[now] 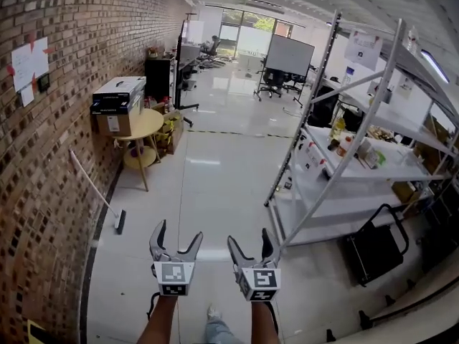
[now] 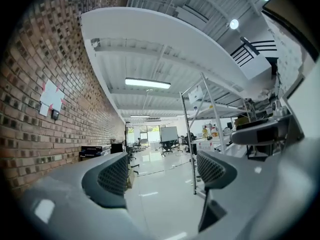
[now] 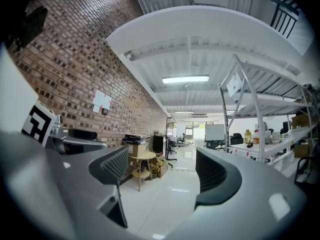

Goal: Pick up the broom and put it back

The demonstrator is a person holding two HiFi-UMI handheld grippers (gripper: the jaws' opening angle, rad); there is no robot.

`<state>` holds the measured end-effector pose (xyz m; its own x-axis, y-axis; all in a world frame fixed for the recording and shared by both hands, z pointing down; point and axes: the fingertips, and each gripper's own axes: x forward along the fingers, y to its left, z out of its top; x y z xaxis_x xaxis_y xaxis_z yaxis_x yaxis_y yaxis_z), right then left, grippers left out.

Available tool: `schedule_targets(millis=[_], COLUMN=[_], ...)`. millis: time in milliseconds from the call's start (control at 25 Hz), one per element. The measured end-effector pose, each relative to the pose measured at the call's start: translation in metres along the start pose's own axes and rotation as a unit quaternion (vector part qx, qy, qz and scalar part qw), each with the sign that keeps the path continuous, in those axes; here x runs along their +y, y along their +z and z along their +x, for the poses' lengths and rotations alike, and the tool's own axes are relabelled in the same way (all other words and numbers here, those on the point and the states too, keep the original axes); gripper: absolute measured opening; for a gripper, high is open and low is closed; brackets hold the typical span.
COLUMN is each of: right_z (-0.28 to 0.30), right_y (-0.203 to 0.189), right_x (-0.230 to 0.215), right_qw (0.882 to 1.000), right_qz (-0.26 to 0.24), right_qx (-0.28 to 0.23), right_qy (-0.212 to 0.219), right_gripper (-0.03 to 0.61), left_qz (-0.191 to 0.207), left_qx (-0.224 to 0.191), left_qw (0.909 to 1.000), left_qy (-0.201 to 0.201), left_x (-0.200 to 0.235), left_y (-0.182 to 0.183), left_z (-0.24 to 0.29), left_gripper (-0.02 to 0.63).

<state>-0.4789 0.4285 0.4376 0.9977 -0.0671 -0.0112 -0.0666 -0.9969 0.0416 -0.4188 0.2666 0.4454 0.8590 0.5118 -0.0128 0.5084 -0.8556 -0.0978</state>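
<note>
The left hand-held gripper point(image 1: 178, 233) and right hand-held gripper point(image 1: 248, 239) point level, jaws wide, both empty.
Against the brick wall point(image 1: 43, 192) on the left leans the broom point(image 1: 95, 188), head on the floor point(image 1: 208, 192), well ahead; best veer left and clamp its handle squarely.

Grey curved fingers point(image 1: 157, 236) top white cubes point(image 1: 174, 276) bearing black markers.

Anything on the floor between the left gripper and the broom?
No. In the head view only bare white floor separates the left gripper from the broom leaning on the brick wall.
</note>
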Motion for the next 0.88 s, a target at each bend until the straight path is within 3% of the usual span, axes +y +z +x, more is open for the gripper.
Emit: schedule_targets(millis=[160, 360, 600, 880], right_z=[0.071, 0.148, 0.227, 0.34], right_y=[0.006, 0.034, -0.001, -0.022], right_x=[-0.024, -0.089, -0.118, -0.14], right_qw=[0.999, 0.998, 0.997, 0.997], right_qz=[0.005, 0.019, 0.032, 0.003], right_qx=[-0.006, -0.044, -0.006, -0.001], right_qy=[0.043, 0.051, 0.069, 0.077], right_gripper=[0.422, 0.422, 0.422, 0.422], left_qz=[0.002, 0.021, 0.011, 0.005], left_qx=[0.013, -0.003, 0.032, 0.033], left_qw=[0.9999, 0.9991, 0.9974, 0.9979], left_qy=[0.008, 0.037, 0.063, 0.056], left_x=[0.015, 0.027, 0.046, 0.079], left_y=[0.001, 0.027, 0.001, -0.024], left_z=[0.072, 0.154, 0.225, 0.346], left_gripper=[0.437, 0.437, 0.436, 0.434])
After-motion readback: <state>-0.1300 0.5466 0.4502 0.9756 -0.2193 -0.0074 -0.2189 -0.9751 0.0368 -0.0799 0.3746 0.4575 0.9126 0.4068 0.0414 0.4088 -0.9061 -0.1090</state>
